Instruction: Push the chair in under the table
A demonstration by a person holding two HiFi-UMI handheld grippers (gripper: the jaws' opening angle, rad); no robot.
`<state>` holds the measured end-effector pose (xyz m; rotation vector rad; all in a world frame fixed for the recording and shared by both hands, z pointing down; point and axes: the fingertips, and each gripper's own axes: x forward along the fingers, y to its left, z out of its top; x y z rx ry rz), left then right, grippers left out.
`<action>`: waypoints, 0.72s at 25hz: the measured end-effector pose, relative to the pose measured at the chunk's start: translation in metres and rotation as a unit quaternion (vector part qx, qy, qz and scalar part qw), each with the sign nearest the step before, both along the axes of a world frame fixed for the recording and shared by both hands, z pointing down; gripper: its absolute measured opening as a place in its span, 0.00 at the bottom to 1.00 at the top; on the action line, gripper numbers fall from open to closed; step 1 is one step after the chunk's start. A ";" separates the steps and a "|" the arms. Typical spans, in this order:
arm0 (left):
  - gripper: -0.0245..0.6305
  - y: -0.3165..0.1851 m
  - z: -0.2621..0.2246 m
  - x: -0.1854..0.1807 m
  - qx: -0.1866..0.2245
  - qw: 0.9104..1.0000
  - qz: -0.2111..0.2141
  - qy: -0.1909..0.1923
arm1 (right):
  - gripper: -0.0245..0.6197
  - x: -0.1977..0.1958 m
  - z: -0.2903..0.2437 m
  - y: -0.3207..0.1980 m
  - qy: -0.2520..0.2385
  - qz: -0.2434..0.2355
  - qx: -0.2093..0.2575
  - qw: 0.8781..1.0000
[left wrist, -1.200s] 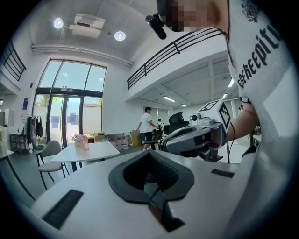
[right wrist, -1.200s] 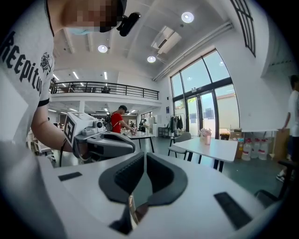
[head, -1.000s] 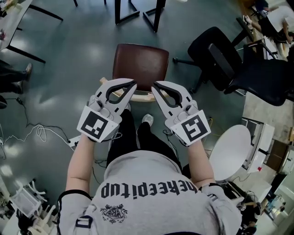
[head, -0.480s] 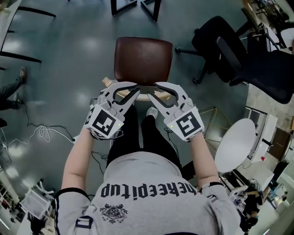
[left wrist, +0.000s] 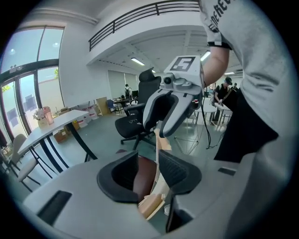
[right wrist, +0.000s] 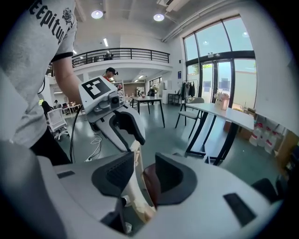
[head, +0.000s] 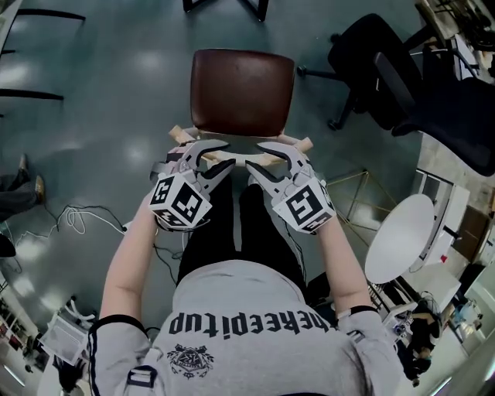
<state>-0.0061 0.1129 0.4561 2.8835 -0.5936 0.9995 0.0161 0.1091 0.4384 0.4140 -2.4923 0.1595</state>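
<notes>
A chair with a brown seat (head: 242,91) and a pale wooden back rail (head: 241,160) stands right in front of the person. My left gripper (head: 220,157) and right gripper (head: 259,158) sit side by side at the middle of that rail. Both sets of jaws have just been opening, and each now straddles the rail. In the left gripper view the rail (left wrist: 159,186) runs between the open jaws of the left gripper (left wrist: 148,163), with a gap beside it. In the right gripper view the right gripper (right wrist: 142,175) stands the same way around the rail (right wrist: 133,186).
Dark table legs (head: 224,6) stand just beyond the chair, and a light-topped table (right wrist: 219,114) shows ahead. A black office chair (head: 387,69) is at the right, a round white top (head: 398,236) nearer right. A white cable (head: 77,220) lies on the floor at the left.
Both grippers have come down from above the person's legs onto the chair's back rail. Their jaws, shut a second ago, now stand apart around the rail.
</notes>
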 end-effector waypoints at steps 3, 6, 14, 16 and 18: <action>0.27 0.006 0.019 0.000 -0.008 1.000 0.016 -0.024 | 0.28 0.001 0.016 0.003 0.015 -0.005 -0.006 1.000; 0.29 0.012 0.035 -0.002 -0.017 0.999 0.026 -0.042 | 0.30 0.003 0.030 0.006 0.038 -0.015 -0.007 0.999; 0.32 0.022 0.063 -0.008 -0.026 0.996 0.042 -0.080 | 0.32 0.008 0.063 0.022 0.073 -0.042 -0.020 0.996; 0.32 0.022 0.068 -0.008 -0.027 0.995 0.044 -0.088 | 0.33 0.011 0.069 0.023 0.082 -0.045 -0.022 0.995; 0.32 0.022 0.074 -0.009 -0.028 0.994 0.047 -0.097 | 0.34 0.015 0.074 0.024 0.090 -0.047 -0.022 0.995</action>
